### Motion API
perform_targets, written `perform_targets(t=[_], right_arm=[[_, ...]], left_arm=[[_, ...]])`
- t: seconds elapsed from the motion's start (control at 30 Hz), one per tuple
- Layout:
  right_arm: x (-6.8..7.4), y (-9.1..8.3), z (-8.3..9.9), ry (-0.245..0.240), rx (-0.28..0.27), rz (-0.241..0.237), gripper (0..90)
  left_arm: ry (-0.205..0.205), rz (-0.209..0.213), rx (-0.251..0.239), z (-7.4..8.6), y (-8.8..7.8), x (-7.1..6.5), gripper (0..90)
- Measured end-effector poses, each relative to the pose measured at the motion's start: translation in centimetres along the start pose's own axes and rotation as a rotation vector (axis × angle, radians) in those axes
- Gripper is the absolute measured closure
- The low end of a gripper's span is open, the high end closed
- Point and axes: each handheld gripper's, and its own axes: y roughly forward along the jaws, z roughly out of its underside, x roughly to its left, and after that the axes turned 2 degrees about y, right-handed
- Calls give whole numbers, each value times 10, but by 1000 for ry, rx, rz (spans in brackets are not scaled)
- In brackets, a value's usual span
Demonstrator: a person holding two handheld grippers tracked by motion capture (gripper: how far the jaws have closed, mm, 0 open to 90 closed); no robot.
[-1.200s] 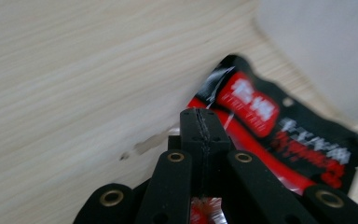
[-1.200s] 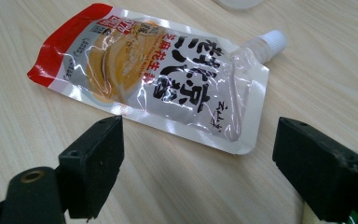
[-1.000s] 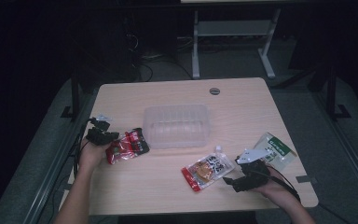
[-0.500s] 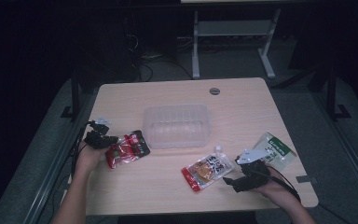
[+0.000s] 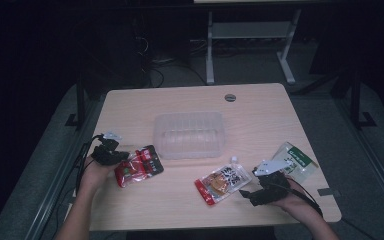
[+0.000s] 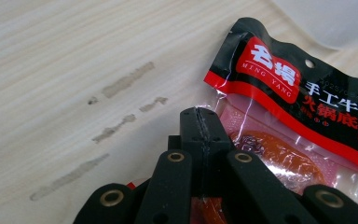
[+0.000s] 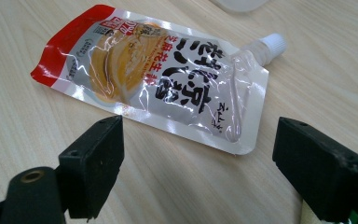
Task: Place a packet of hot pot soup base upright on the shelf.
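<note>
A red and black sauce packet [image 5: 139,166] [image 6: 303,93] lies at the table's left. My left gripper [image 5: 125,159] [image 6: 200,122] is shut on that packet's near left edge, the film pinched between the closed jaws. At the front right lies a red and silver spout pouch [image 5: 223,182] [image 7: 163,79], flat, its white cap pointing toward the far side. My right gripper [image 5: 247,193] [image 7: 200,158] rests just right of the pouch, open, jaws wide apart with bare table between them and the pouch's near edge just beyond.
A clear plastic container [image 5: 189,134] [image 6: 335,18] stands empty mid-table, just beyond both packets. A green and white packet [image 5: 295,160] lies behind the right hand near the table's right edge. A round cable hole [image 5: 230,97] sits at the far side.
My left gripper has drifted slightly toward the near edge, taking the red and black packet with it. The right gripper and spout pouch have stayed put.
</note>
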Motion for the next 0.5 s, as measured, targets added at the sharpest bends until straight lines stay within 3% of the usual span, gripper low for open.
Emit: perform_targets(t=[0.5], right_arm=[[1,0,0,-6,3,-2,164]], left_arm=[[51,82,4,13,-11,-30,898]])
